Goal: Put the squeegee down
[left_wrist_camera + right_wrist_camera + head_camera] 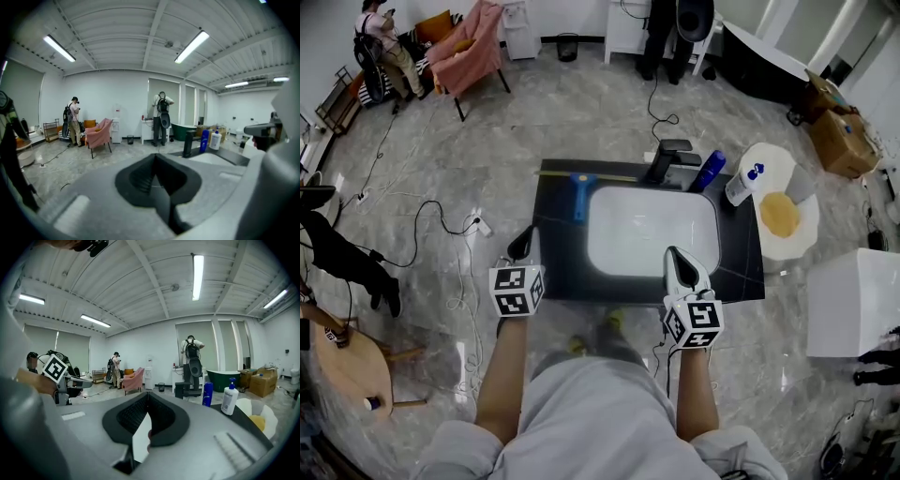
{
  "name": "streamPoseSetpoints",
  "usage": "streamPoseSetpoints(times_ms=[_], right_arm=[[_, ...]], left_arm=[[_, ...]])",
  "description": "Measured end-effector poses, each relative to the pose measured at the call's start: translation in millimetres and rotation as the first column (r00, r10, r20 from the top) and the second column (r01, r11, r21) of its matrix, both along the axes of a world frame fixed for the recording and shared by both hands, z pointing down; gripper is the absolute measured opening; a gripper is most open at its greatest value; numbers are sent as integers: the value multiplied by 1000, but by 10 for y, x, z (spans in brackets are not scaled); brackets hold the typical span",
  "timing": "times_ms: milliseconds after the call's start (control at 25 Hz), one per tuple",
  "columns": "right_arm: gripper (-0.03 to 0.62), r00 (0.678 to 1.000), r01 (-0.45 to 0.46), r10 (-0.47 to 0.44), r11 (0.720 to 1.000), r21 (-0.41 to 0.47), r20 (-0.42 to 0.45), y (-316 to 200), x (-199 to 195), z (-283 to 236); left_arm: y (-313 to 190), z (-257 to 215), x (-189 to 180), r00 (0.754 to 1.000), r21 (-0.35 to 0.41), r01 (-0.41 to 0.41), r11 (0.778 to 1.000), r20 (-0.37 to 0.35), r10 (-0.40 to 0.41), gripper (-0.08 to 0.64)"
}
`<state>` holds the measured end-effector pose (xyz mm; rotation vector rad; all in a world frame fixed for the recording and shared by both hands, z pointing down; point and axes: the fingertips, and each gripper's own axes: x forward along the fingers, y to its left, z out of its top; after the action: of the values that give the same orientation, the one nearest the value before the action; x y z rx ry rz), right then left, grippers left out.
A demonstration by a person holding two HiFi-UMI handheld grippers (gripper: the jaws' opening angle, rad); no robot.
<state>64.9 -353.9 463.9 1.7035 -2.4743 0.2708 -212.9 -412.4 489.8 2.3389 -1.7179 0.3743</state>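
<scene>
While the squeegee (579,192) lies flat on the black counter (558,277), it is well ahead of the left gripper (524,242)'s fingers, just left of the white sink (652,230). Nothing holds it. The left gripper (156,157) and the right gripper (674,255) (146,397) both have their fingers pressed together, with nothing between them.

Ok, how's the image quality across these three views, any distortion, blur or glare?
Head view: strong fisheye bending the room's edges, white sink very bright, little detail. Left gripper view: dark vignetted corners, the left hand-held gripper soft up close, room sharp. Right gripper view: ceiling light strip glares, same barrel curve.
</scene>
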Motion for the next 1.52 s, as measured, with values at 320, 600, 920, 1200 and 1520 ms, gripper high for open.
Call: streamPoseSetpoints(times_ms=[320,600,920,1200,1520], right_arm=[[3,1000,-19,19,999,37,5,326,-67,-137],[3,999,-40,40,997,60,-2,511,-61,-255],[3,999,-32,33,996,86,-15,586,-102,-386],[3,1000,-20,23,994,109,-21,605,-126,-484],[3,1000,-19,22,994,110,-21,602,-116,-474]], left_arm=[[428,-339,-114,999,82,-46,996,19,45,-2],[666,-644,-184,998,154,-66,986,14,64,-2],[846,-840,-238,997,210,-80,974,17,78,-2],[920,-940,-267,997,237,-83,968,11,82,-2],[946,-994,-252,996,250,-84,965,8,84,-2]])
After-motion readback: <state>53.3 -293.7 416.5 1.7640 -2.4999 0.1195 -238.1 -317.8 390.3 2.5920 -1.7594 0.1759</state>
